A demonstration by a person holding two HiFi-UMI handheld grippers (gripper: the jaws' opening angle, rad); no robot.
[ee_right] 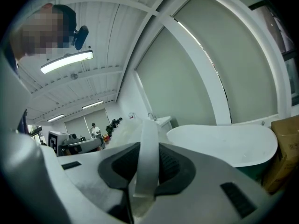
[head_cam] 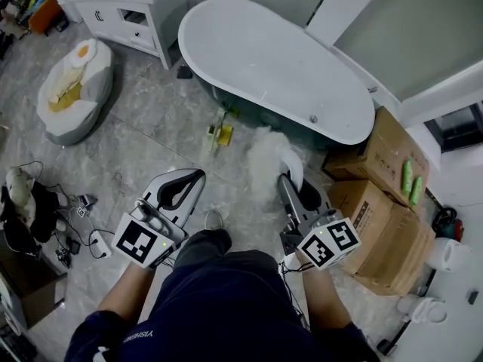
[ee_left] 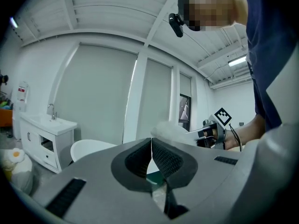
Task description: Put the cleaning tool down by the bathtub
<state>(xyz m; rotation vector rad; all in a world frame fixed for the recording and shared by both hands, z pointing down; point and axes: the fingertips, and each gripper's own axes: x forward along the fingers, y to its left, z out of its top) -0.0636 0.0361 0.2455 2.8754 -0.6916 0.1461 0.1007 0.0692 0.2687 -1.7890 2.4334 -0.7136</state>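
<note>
The cleaning tool is a fluffy white duster (head_cam: pixel 266 155) on a flat white handle (ee_right: pixel 145 153). My right gripper (head_cam: pixel 293 178) is shut on that handle, and the fluffy head points toward the bathtub. The bathtub (head_cam: pixel 226 44), white inside with a dark green outer wall, stands just beyond the duster. It also shows in the right gripper view (ee_right: pixel 224 141) and the left gripper view (ee_left: pixel 88 148). My left gripper (head_cam: pixel 198 176) hangs to the left of the duster, its jaws shut and empty (ee_left: pixel 151 148). The left gripper view also shows the duster (ee_left: pixel 169 130) and the right gripper (ee_left: pixel 211 130).
Cardboard boxes (head_cam: pixel 392 210) stand at the tub's right end, with green bottles (head_cam: pixel 411 179) on top. A white cabinet (head_cam: pixel 136 10) is at the back left. An egg-patterned cushion (head_cam: pixel 75 89) lies on the marble floor. A yellow item (head_cam: pixel 220 134) sits by the tub. Cables (head_cam: pixel 75 217) lie at the left.
</note>
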